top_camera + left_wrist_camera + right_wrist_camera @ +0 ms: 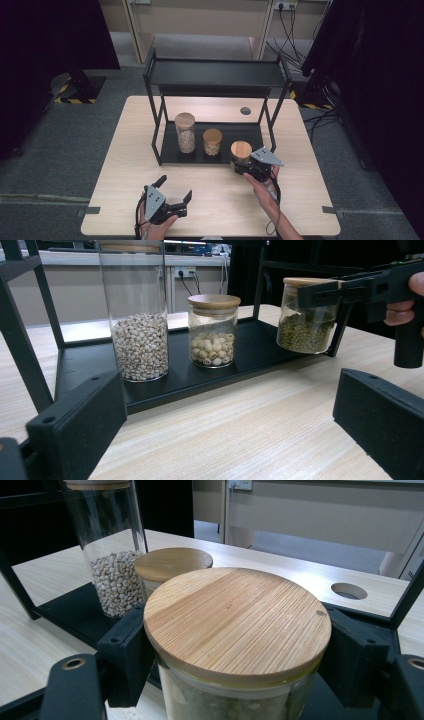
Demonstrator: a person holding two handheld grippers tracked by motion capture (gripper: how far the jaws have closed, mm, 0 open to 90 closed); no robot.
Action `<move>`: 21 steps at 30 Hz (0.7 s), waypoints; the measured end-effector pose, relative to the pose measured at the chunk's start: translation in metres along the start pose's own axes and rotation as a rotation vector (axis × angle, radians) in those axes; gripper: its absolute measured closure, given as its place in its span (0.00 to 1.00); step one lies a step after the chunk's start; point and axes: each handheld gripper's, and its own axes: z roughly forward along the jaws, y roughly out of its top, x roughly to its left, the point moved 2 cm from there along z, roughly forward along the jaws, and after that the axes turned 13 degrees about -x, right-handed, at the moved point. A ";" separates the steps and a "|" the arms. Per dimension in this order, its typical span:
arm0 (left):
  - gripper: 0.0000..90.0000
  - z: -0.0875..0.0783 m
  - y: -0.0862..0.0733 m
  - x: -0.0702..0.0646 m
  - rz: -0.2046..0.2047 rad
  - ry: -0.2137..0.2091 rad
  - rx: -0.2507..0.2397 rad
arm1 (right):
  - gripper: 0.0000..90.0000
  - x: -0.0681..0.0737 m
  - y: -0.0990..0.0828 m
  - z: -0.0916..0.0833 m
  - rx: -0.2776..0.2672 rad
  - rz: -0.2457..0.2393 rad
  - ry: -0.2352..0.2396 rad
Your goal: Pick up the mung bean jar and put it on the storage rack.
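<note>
The green-bean jar (241, 151) sits at the rack's (215, 72) lower shelf, right end, clamped in my right gripper (246, 162) under its wooden lid (237, 622). The left gripper view reveals its green contents; the right gripper view hides them. My left gripper (175, 189) hovers before the rack, jaws apart, empty.

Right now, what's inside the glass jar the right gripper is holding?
The wooden-lidded glass jar clamped by the right gripper holds small green beans, about half full in the left gripper view. The black jaws hide a band just under the lid.
</note>
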 end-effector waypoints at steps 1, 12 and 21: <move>0.00 0.000 0.000 0.000 0.000 0.000 0.000 | 0.28 0.000 0.000 0.000 0.000 0.000 0.000; 0.00 0.000 0.000 0.000 0.000 -0.001 0.001 | 0.28 0.000 -0.003 0.015 0.004 0.000 -0.018; 0.00 0.000 0.000 0.000 0.000 -0.001 0.001 | 0.28 -0.001 -0.005 0.026 0.005 -0.005 -0.033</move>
